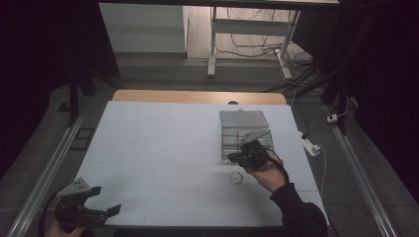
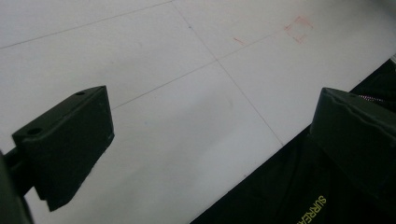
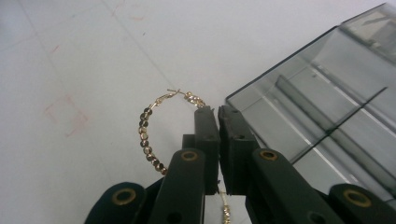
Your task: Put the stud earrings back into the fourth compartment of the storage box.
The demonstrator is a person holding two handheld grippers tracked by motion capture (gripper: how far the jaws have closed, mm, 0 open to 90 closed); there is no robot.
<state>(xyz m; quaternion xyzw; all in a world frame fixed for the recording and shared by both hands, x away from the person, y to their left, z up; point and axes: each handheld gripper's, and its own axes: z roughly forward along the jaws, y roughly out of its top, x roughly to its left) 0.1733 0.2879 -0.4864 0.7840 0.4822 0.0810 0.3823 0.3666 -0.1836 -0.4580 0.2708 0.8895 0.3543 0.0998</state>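
Seen from above: a white table (image 1: 163, 148) with a clear, compartmented organiser box (image 1: 245, 136) toward its far right side. Just in front of the box, lifted off the surface, the right gripper (image 1: 236, 159), held in a hand with a dark sleeve. On the table just near of that hand, a second small ring-shaped item (image 1: 237, 177) — probably a matching earring, though too small here to be sure.

Closer, in the right gripper view: the right gripper (image 3: 218, 116) with jaws pressed together, pinching a gold beaded hoop earring (image 3: 150, 135) by its rim. Hoop sticking out to one side of the jaws, above the white surface, just beside the box's (image 3: 327, 121) near corner.

At the near left corner of the table, the left gripper (image 1: 106, 200), idle. In its own view, the left gripper (image 2: 210, 140) with jaws spread wide, nothing between them, only bare table beneath.

Step in hand, by the look of it: carrying the picked-up earring toward the box. Next move — a short carry over the box wall, a pause above one compartment, then a release low enough to keep the hoop from bouncing out or catching on a divider.
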